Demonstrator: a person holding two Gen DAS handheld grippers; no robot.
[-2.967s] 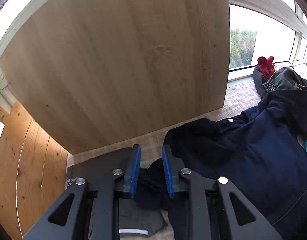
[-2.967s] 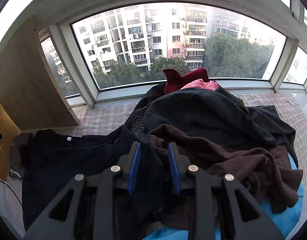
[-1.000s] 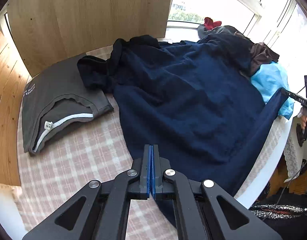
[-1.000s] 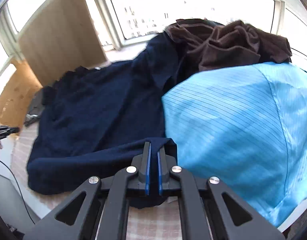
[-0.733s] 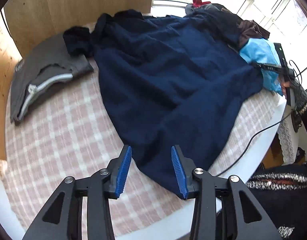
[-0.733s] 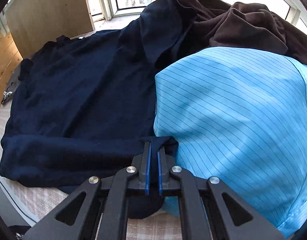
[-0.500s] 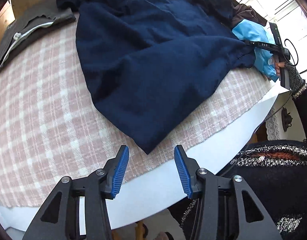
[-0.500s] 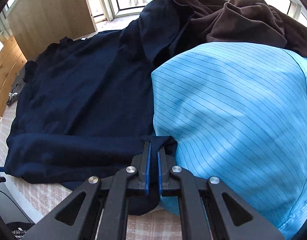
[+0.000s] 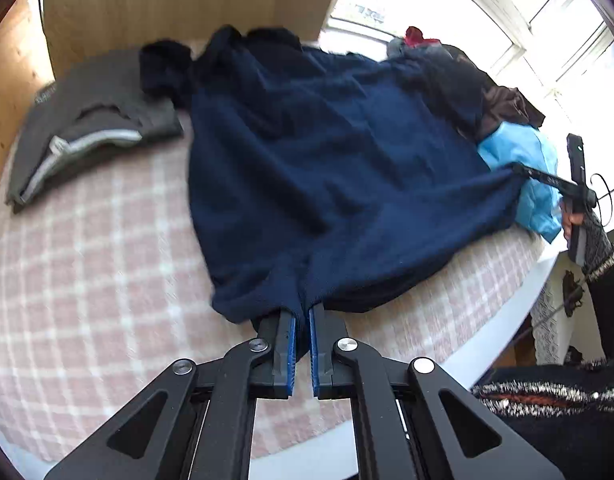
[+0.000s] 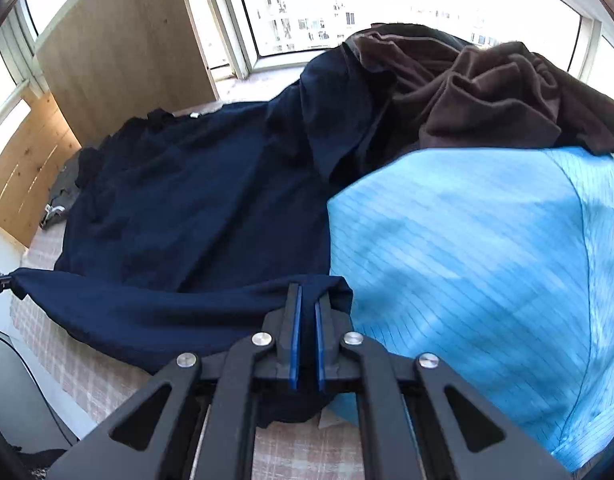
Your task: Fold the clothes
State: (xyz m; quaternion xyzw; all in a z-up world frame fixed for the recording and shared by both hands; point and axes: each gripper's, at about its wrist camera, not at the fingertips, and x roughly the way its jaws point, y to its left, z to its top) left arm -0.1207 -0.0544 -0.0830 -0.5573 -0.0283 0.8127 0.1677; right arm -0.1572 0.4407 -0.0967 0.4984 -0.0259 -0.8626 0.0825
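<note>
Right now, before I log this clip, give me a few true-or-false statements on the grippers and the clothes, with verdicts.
1. Both grippers are shut on the navy garment. True: left gripper, right gripper.
2. The light blue garment lies under the navy one. False: it lies beside it, under a brown garment.
3. A folded grey garment lies by the wooden panel. True.
4. The navy garment is already folded in half. False: it lies spread on the checked cloth.
</note>
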